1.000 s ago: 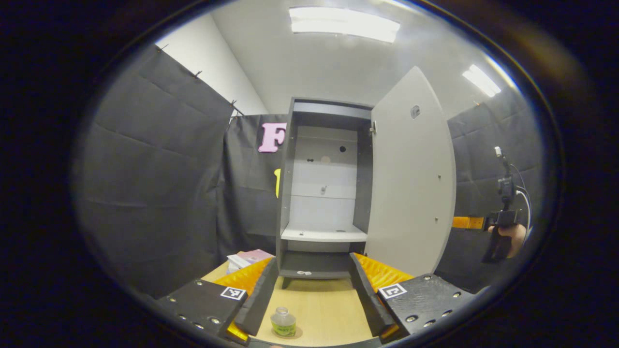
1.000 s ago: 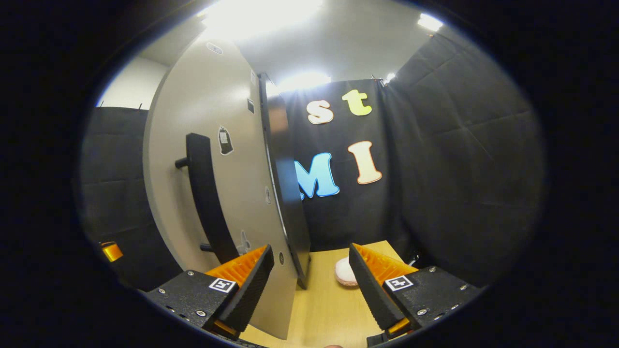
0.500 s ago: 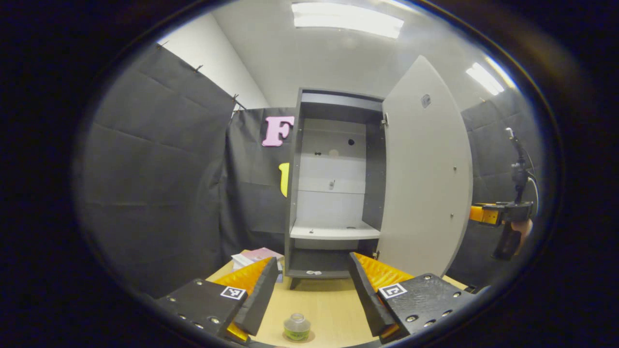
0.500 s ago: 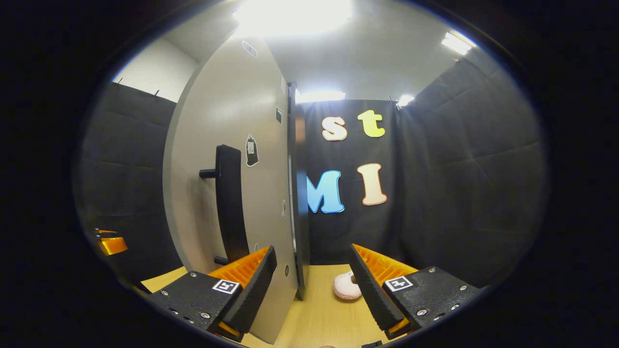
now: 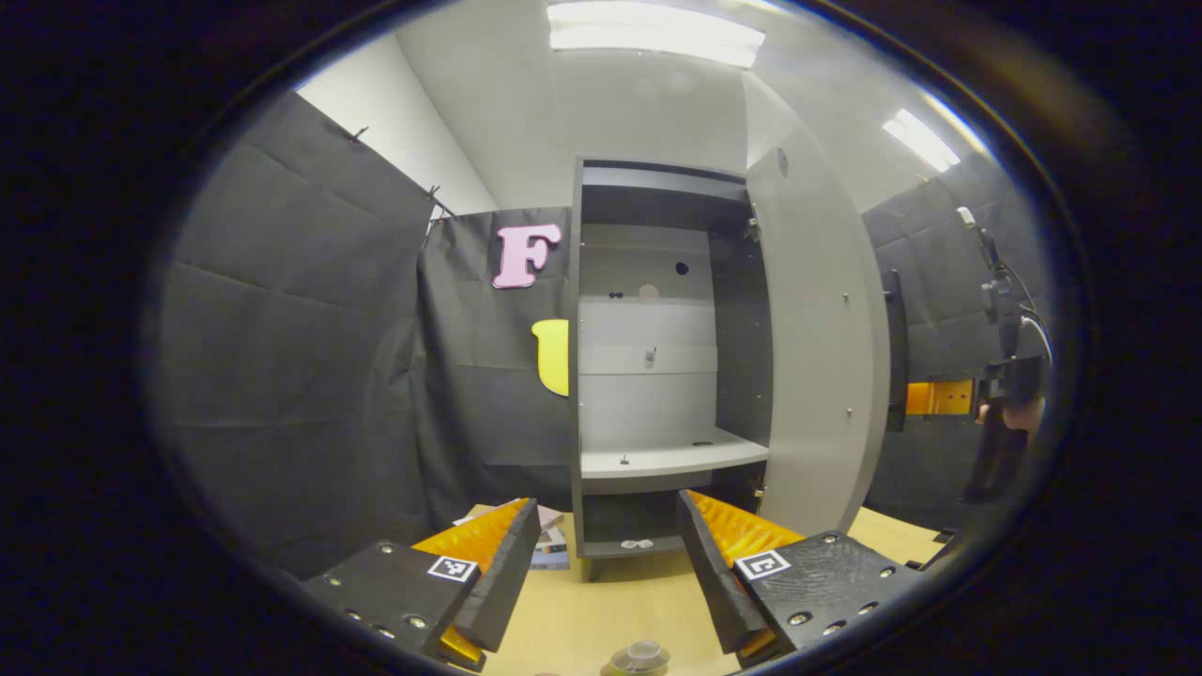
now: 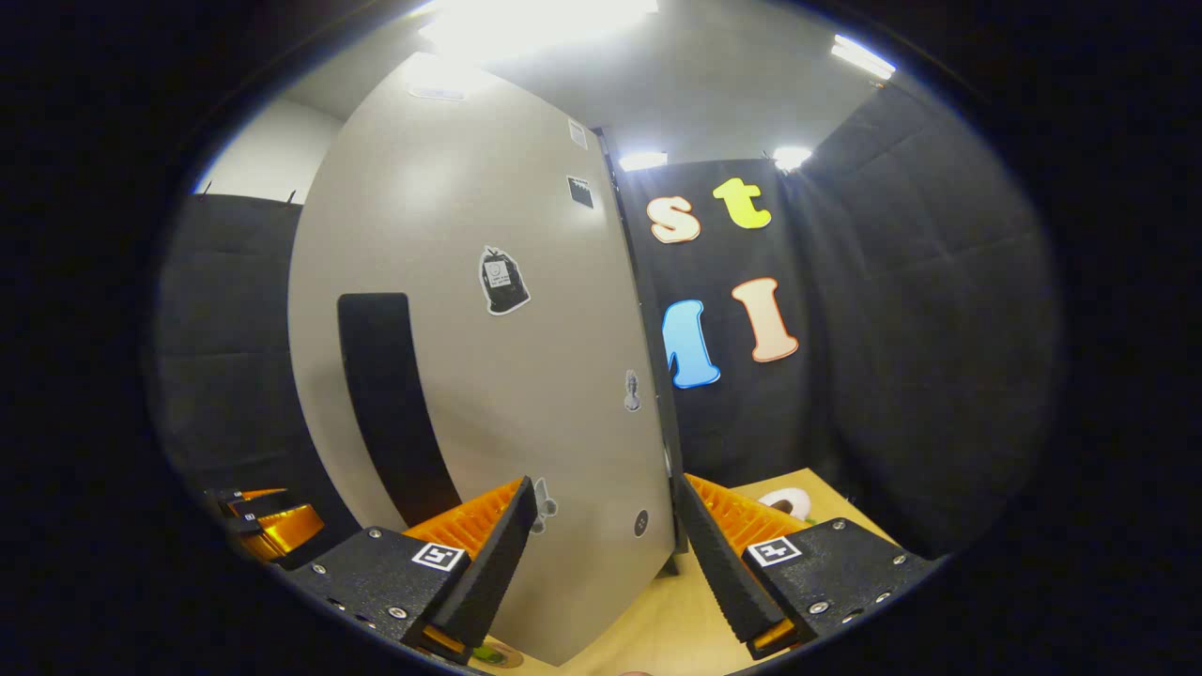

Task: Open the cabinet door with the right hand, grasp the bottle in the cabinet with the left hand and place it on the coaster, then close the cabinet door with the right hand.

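Both tools were gaping open, holding nothing. The bottle [image 5: 641,656] sat on the bench [image 5: 601,620] right below the left tool [image 5: 606,573]. The cabinet door [image 6: 488,357] stood right in front of the right tool [image 6: 606,563].

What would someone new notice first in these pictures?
The tall cabinet stands open with bare shelves, straight ahead in the left gripper view. Its pale door with a long black handle looms close before the right tongs, both fingers spread and touching nothing.

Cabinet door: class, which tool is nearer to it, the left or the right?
Right. The right tool faces the cabinet door close up; the left tool sits back over the table, before the open cabinet.
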Motion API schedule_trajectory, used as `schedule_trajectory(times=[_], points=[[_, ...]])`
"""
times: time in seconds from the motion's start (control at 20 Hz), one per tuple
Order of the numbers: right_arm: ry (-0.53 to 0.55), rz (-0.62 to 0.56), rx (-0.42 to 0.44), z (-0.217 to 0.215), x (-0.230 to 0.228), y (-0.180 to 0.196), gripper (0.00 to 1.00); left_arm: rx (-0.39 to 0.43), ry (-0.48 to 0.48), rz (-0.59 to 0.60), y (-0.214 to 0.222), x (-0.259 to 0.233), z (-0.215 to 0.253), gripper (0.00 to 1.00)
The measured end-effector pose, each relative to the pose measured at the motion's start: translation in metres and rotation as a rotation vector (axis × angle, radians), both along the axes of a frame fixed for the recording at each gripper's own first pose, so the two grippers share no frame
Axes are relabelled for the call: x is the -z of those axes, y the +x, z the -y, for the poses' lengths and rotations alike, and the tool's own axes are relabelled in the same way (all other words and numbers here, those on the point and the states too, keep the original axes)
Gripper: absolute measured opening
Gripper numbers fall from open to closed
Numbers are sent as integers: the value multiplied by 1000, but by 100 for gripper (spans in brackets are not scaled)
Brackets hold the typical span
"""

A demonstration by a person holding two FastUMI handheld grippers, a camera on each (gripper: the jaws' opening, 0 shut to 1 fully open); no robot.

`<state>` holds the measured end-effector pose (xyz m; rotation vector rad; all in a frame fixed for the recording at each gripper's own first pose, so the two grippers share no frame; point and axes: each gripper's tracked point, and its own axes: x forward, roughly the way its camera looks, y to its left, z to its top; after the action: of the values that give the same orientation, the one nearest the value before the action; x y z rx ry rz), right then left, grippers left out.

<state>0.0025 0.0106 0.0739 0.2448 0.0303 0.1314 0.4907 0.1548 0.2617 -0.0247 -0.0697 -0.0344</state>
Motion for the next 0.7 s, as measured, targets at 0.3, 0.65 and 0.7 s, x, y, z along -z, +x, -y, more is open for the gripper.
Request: schedule_trajectory(times=[0.3,0.65,0.7], points=[[-12,0,-72,-57,-2,25,95,-25,22,-13,1,-3,-1,88],[-92,13,-138,-93,10,43,95,-127,-11,-97,0,20,-22,88],[-119,24,-137,-93,10,43,95,-124,-19,-95,2,20,-22,88]])
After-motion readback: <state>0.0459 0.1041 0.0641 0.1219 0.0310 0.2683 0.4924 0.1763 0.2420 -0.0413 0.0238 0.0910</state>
